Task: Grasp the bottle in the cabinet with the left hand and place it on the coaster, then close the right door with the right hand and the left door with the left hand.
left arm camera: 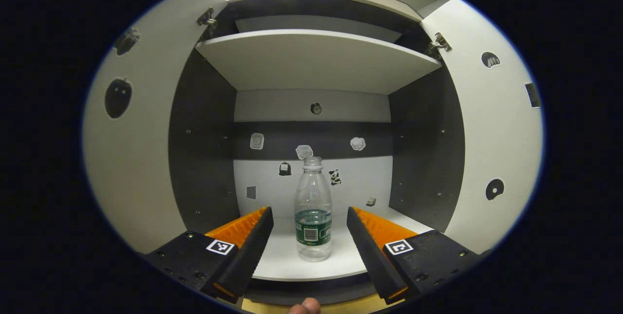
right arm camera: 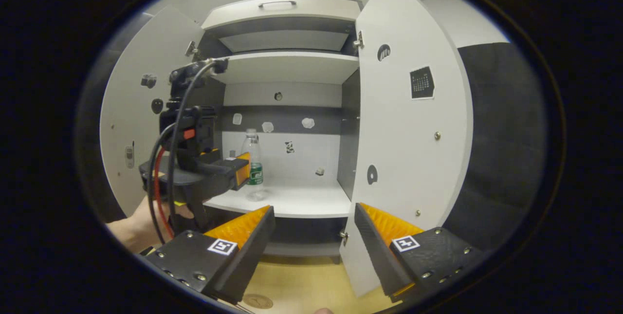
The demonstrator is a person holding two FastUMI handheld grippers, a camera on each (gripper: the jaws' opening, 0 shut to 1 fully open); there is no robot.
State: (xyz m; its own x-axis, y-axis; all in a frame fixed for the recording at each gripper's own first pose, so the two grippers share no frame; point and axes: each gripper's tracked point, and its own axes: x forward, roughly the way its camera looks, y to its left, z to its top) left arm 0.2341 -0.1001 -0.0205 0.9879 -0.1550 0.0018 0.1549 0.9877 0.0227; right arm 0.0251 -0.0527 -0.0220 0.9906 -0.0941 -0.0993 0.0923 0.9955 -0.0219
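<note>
Left door [left arm camera: 141,158] swung wide. Left gripper [left arm camera: 310,229] jaws released, spread either side of the bottle [left arm camera: 313,209], not touching. Bottle upright on the lower shelf [left arm camera: 292,263], long axis vertical, dead ahead and centred in the gap, a bit deeper in than the fingertips. Judgement: push straight in, then clench at the label. In the right gripper view the left gripper [right arm camera: 241,170] sits just beside the bottle [right arm camera: 252,163], so it's much the nearer one. Right gripper [right arm camera: 314,229] jaws released, holding nothing, hanging back over the desk [right arm camera: 302,280]; coaster [right arm camera: 258,301] on it low in view. Right door [right arm camera: 404,158] open, near its right jaw.
</note>
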